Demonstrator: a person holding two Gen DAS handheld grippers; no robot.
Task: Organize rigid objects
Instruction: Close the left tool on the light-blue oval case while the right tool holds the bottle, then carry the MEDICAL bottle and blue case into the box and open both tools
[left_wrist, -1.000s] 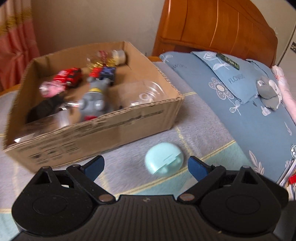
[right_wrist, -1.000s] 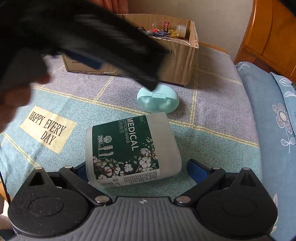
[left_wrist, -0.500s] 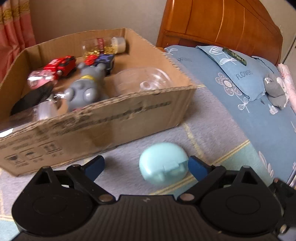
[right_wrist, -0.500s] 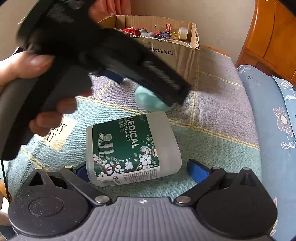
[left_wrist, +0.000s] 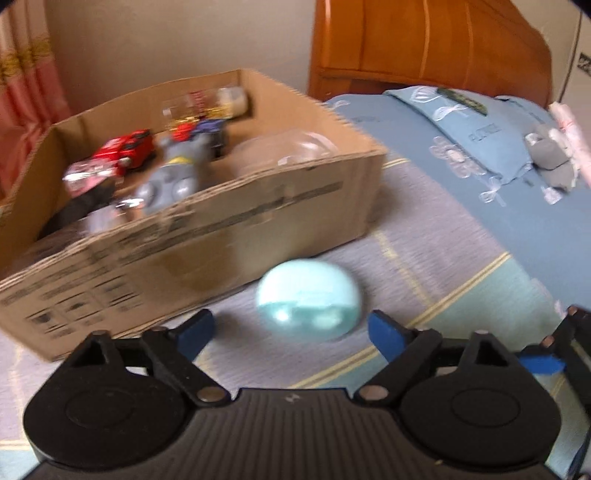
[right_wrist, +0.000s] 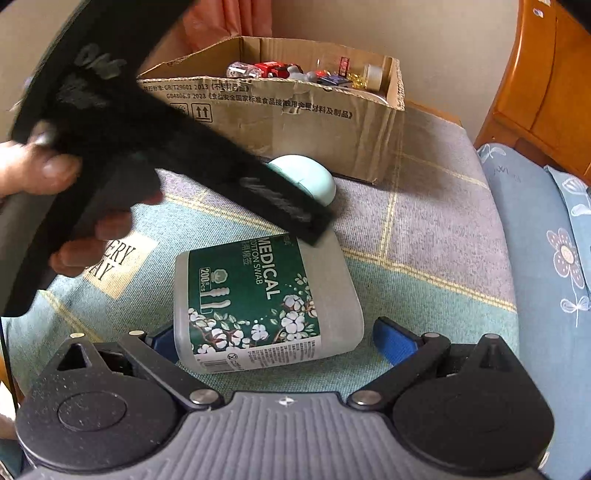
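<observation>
Bed (right_wrist: 436, 206): box (right_wrist: 295, 125), case (left_wrist: 308, 297) (mint), swab tub (right_wrist: 266, 302).

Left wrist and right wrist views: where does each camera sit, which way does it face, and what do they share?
Left wrist: on the left tongs, facing down along the fingers at the mint case between the closing jaws, not yet pinched; cardboard box behind.
Right wrist: on the right tongs, facing the cotton swab tub that lies between open jaws; a hand holding the left tongs crosses the view.
Shared: the mint case, the box, the blanket.
</observation>
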